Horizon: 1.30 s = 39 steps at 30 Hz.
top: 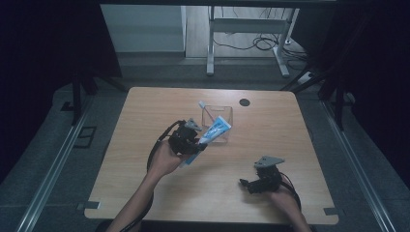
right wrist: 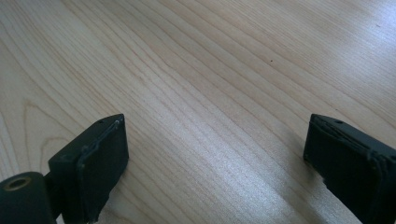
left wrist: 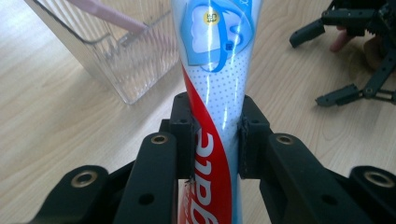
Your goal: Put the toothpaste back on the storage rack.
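Note:
A blue, white and red toothpaste tube [left wrist: 212, 74] is clamped between the black jaws of my left gripper [left wrist: 212, 135]. In the high view the left gripper [top: 193, 140] holds the tube [top: 215, 129] slanted up to the right, its upper end over the rim of a clear plastic box [top: 223, 112] at mid table. A pale pink toothbrush [left wrist: 109, 11] leans inside that ribbed clear box [left wrist: 126, 70]. My right gripper [top: 247, 183] rests low on the table at the front right, open, with bare wood between its fingers [right wrist: 95, 158].
The wooden table [top: 145, 111] has a round black cable hole [top: 244, 102] behind the box. Dark floor, metal rails and a desk frame with cables lie beyond the table's far edge. The right gripper [left wrist: 345, 65] shows at the upper right of the left gripper view.

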### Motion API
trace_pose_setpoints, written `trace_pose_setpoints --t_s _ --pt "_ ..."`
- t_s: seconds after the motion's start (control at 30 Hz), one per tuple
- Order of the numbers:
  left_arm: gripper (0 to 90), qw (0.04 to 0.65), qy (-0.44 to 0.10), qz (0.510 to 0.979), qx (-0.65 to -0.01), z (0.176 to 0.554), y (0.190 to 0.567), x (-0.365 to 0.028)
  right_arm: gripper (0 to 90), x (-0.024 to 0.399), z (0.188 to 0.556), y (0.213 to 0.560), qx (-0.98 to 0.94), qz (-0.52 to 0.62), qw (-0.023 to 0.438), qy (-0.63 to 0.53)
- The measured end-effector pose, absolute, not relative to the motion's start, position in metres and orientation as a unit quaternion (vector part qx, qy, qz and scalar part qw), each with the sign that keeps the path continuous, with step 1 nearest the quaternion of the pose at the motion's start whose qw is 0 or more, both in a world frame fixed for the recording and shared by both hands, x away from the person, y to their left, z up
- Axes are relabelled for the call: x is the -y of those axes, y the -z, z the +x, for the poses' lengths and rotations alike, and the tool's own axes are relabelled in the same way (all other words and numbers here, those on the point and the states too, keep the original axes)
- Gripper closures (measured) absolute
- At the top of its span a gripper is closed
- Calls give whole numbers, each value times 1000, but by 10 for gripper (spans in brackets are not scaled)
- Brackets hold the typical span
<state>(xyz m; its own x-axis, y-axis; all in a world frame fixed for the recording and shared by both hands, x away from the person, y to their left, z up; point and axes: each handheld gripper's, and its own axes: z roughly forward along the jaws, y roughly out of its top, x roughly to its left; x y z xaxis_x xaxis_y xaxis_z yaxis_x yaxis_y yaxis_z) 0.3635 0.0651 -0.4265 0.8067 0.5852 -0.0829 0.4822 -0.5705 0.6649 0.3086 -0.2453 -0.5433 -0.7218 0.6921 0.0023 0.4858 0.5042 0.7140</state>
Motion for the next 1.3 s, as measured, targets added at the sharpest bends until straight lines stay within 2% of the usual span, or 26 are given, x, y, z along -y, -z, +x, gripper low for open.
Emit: trace_pose_setpoints --t_s 0.47,1.3 --pt "728 357 -100 884 -286 365 410 -50 61 245 309 544 -855 345 146 -358" --pt "730 409 -144 846 -310 396 379 -41 61 245 309 544 -855 345 147 -358"
